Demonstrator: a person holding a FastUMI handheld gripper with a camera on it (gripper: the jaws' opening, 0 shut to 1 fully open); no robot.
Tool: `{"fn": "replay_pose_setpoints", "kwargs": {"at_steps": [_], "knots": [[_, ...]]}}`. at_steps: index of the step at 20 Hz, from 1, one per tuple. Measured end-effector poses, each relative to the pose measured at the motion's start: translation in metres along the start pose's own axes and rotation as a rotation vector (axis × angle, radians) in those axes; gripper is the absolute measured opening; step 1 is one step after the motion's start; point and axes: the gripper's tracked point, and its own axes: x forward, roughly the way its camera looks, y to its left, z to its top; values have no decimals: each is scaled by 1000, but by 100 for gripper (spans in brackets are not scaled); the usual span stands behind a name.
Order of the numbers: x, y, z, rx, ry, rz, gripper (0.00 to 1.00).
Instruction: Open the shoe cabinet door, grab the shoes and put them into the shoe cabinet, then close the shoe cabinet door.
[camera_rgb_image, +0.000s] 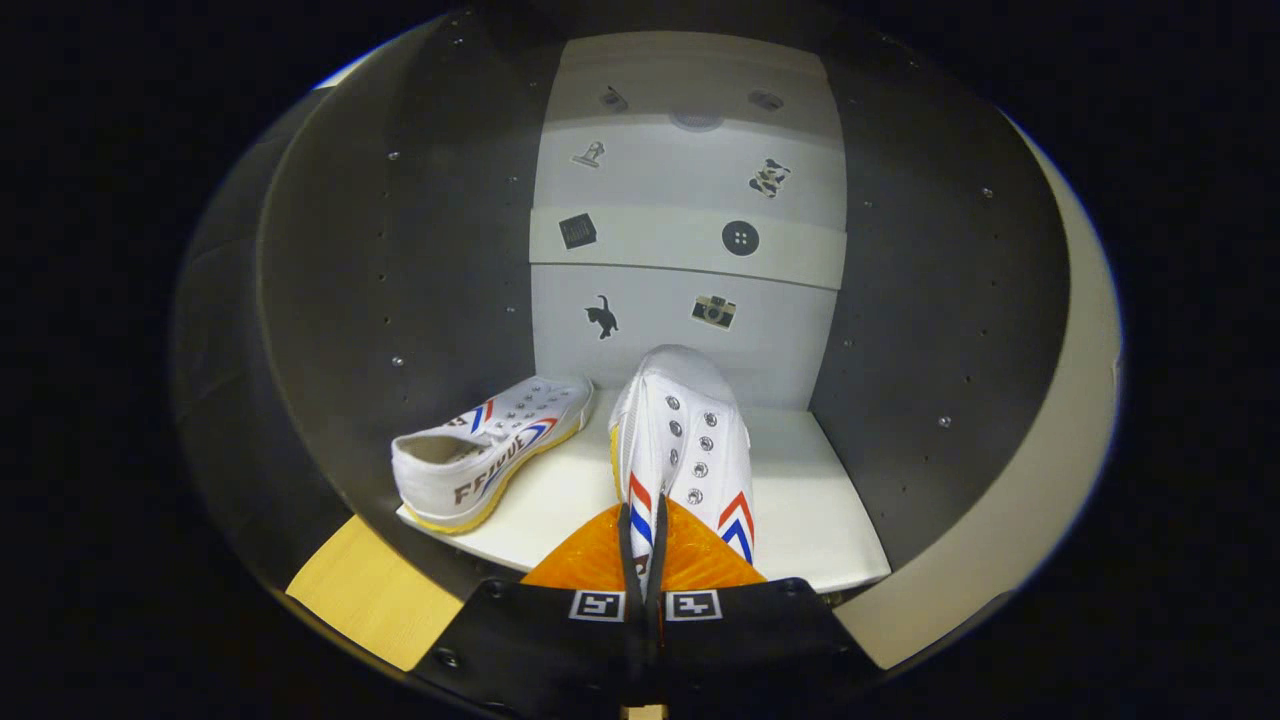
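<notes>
Honestly, the risky bit is right here. The gripper (645, 560) has its fingers squeezed nearly together on the heel end of the held shoe (680, 440), pinching what looks like the thin rear collar between them. That's a small grip on a floppy edge, so my guess is the shoe could sag or twist out if it's let go before the sole is flat on the shelf. I can't tell whether the sole is touching yet.

The held shoe sits over the cabinet shelf (810, 500), inside the shoe cabinet (930, 330), with its toe pointing to the far back wall and the heel near the fingers. Its long axis runs near-to-far.

The other shoe (490, 450) is already on the shelf to the left, heel near the front edge, toe angled far and right toward the held one. The 2 toes are close. Any swing left on release could nudge it, and its heel already hangs by the shelf's front edge, which might catch the door later.
</notes>
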Motion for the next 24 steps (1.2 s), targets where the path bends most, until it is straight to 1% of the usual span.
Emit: {"fn": "replay_pose_setpoints", "kwargs": {"at_steps": [4,6,8,12,16,19,20,21,24], "knots": [[33,0,5,14,32,-2,1],[41,1,4,11,55,-1,1],[51,1,9,17,52,-3,1],[71,9,17,-23,59,-6,1],[84,15,9,-10,90,-10,0],[83,12,12,-18,77,-23,1],[81,10,15,-17,63,-32,11],[76,5,21,-21,29,-48,29],[46,5,33,12,-38,-56,81]]}}
